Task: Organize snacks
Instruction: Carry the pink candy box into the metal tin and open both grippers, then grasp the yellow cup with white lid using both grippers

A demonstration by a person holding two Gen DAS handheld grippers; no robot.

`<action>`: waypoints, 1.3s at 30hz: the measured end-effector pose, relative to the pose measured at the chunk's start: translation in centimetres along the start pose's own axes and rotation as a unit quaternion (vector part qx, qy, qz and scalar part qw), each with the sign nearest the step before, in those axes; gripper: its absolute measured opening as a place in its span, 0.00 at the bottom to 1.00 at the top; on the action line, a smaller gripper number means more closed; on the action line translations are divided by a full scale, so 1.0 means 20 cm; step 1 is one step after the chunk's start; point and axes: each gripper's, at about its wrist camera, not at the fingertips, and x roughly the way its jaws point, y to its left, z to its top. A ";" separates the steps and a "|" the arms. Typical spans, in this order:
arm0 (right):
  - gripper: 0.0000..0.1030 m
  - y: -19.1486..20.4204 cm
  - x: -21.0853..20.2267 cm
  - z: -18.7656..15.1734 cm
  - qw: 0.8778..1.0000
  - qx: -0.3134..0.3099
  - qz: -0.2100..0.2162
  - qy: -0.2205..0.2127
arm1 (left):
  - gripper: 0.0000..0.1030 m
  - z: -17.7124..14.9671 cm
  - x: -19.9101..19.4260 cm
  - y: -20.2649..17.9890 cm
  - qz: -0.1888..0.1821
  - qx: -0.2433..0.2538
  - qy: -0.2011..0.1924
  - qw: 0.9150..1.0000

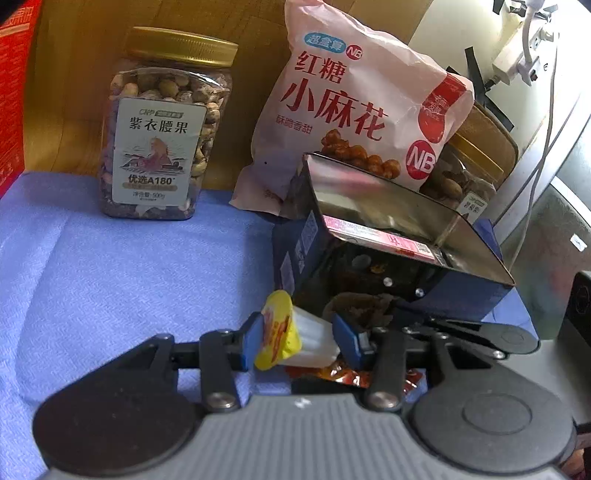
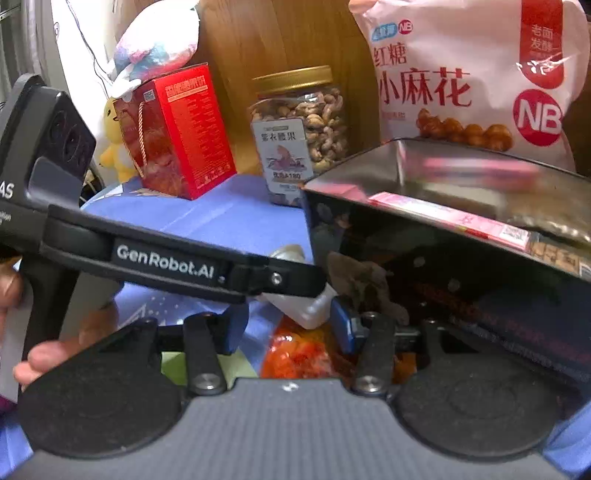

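Cashew jar (image 1: 162, 125) stands far left on the blue-clothed desk (image 1: 110, 266), pink snack bag (image 1: 354, 99) beside it. Left tool (image 1: 299, 338) pinches a jelly cup (image 1: 291, 332) before the metal tin (image 1: 399, 236); right tool (image 2: 286, 326) is spread above an orange packet (image 2: 299, 350).

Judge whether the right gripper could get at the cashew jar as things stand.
Probably not directly: the left gripper crosses in front of the right gripper, and the open tin flanks the cashew jar.

Ahead of the claw a wooden panel (image 1: 258, 22) backs the blue tablecloth (image 1: 110, 280). Far right, a white wall (image 1: 465, 22) carries a power strip (image 1: 517, 59) and cables (image 1: 546, 122).
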 end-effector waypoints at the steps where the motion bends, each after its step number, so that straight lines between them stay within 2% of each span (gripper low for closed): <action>1: 0.49 0.01 0.00 0.00 1.000 -0.003 -0.003 -0.001 | 0.39 0.00 -0.01 -0.01 0.001 0.001 -0.001 1.000; 6: 0.49 0.06 -0.09 -0.03 0.999 -0.007 -0.006 -0.032 | 0.36 -0.08 -0.15 -0.08 0.010 0.030 -0.023 0.999; 9: 0.49 0.18 -0.20 -0.07 0.997 -0.050 -0.011 -0.058 | 0.37 -0.14 -0.29 -0.10 0.002 0.039 -0.045 0.998; 12: 0.48 0.28 -0.29 -0.13 0.995 -0.073 0.001 -0.070 | 0.36 -0.23 -0.43 -0.12 -0.001 0.044 -0.059 0.997; 15: 0.47 0.40 -0.35 -0.22 0.992 -0.093 0.020 -0.079 | 0.35 -0.34 -0.53 -0.11 -0.009 0.041 -0.048 0.998; 20: 0.45 0.53 -0.38 -0.33 0.991 -0.113 0.029 -0.067 | 0.34 -0.50 -0.63 -0.10 -0.014 0.043 -0.030 0.999; 24: 0.47 0.57 -0.41 -0.41 0.991 -0.111 0.033 -0.066 | 0.37 -0.59 -0.67 -0.10 -0.017 0.036 -0.028 0.999; 32: 0.46 0.55 -0.48 -0.45 0.994 -0.073 0.021 -0.074 | 0.44 -0.63 -0.74 -0.10 -0.026 0.030 -0.040 0.998; 38: 0.48 0.49 -0.52 -0.49 0.996 -0.033 0.022 -0.076 | 0.47 -0.65 -0.80 -0.02 -0.024 0.001 -0.047 0.999; 39: 0.51 0.48 -0.52 -0.49 0.997 -0.028 0.022 -0.074 | 0.47 -0.65 -0.81 0.00 -0.025 -0.007 -0.046 0.999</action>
